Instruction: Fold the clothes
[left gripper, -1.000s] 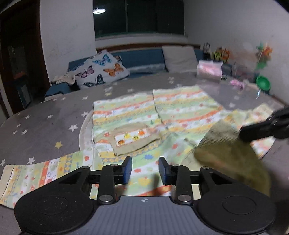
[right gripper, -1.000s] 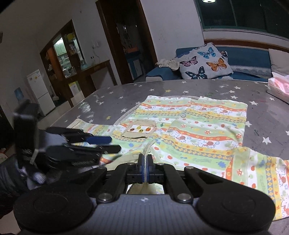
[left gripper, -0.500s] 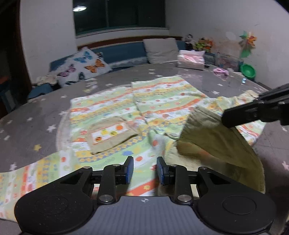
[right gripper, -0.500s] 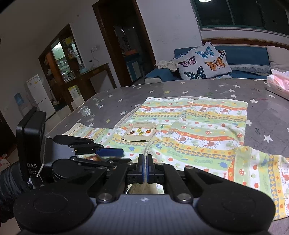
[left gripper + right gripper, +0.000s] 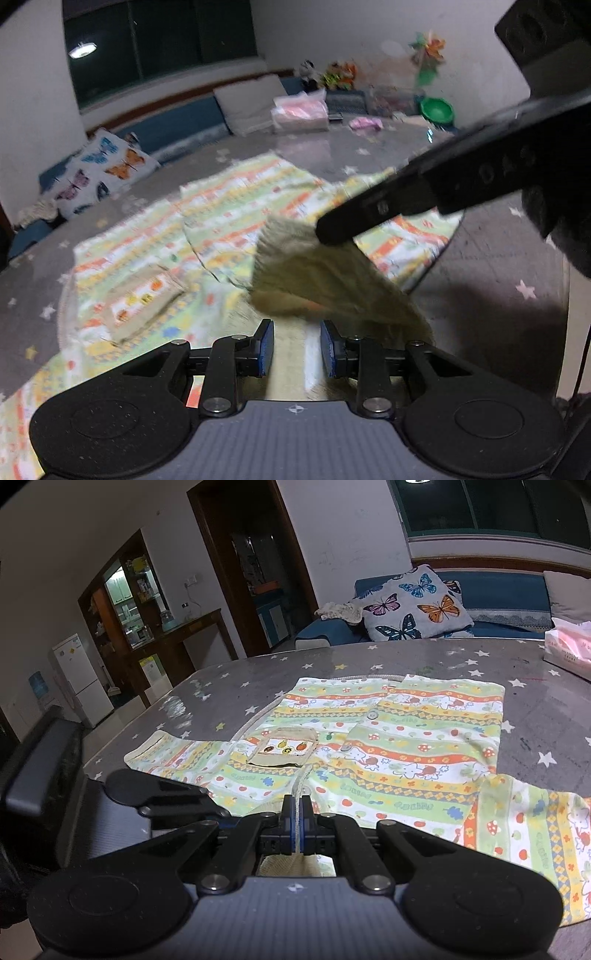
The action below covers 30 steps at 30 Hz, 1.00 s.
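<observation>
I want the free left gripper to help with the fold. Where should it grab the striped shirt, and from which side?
Probably the shirt collar edge beside the right gripper, which already pinches it. That edge is raised off the table, while the rest lies flat. Bring the open left gripper in low from the near side.

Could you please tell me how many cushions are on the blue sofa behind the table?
2: a butterfly-print cushion at the sofa's left end, and a plain grey cushion further right along it. Others may be hidden beyond the frame.

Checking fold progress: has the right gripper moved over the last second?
Yes. The right gripper, holding the olive-tan collar flap, moved inward over the striped shirt.
</observation>
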Available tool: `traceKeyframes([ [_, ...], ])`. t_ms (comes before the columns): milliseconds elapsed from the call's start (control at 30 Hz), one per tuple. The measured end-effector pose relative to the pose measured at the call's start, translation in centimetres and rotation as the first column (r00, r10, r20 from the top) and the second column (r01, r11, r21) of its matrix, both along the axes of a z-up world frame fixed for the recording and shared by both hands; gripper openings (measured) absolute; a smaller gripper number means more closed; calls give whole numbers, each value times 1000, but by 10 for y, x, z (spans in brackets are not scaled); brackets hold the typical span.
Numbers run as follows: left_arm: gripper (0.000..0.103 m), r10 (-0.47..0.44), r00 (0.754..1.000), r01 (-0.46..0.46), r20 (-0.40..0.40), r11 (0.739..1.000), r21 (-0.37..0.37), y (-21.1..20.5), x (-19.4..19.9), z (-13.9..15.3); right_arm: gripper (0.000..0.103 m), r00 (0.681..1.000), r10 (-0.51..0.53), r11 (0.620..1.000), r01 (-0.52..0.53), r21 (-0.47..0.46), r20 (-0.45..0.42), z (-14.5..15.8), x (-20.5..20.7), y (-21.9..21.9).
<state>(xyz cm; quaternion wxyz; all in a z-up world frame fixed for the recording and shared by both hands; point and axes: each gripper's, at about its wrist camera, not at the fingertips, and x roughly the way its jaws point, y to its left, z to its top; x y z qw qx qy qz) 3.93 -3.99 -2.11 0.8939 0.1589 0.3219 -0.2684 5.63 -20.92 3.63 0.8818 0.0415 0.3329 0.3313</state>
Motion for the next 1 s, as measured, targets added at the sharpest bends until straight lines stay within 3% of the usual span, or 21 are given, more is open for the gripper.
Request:
traceKeyframes([
  [67, 30, 12, 1000, -12, -7, 1000, -7, 1, 1, -1, 1, 1000, -1, 1000, 1, 2, 0, 0, 0, -1],
  [133, 14, 21, 1000, -22, -19, 999, -26, 5, 4, -1, 1, 1000, -1, 1000, 1, 3, 0, 0, 1, -1],
  [233, 6, 37, 999, -39, -36, 998, -55, 9, 6, 1, 1, 1000, -6, 1000, 6, 5, 2, 1, 0, -2],
  [367, 6, 16, 998, -27, -59, 984, -179, 19, 2, 14, 1, 1000, -13, 1000, 13, 6, 5, 2, 1, -5],
  [467, 6, 2, 999, -12, -49, 978, -209, 22, -5, 19, 1, 1000, -13, 1000, 13, 7, 6, 2, 2, -6],
  [567, 6, 3, 995, -23, -100, 980, -199, 21, 2, 6, 1, 1000, -6, 1000, 6, 7, 4, 2, 1, -5],
  [700, 8, 3, 994, -24, -109, 980, -198, 20, 3, 0, 1, 1000, 12, 1000, -12, 3, 0, 1, 0, 0],
  [867, 9, -51, 997, 41, -57, 984, -175, 25, -15, 10, 1, 999, 51, 999, -51, -9, -1, 0, -2, 8],
  [1000, 10, -3, 1000, 1, -14, 983, -182, 49, -28, 21, 1, 993, 117, 993, -117, -32, -10, -8, -5, 22],
])
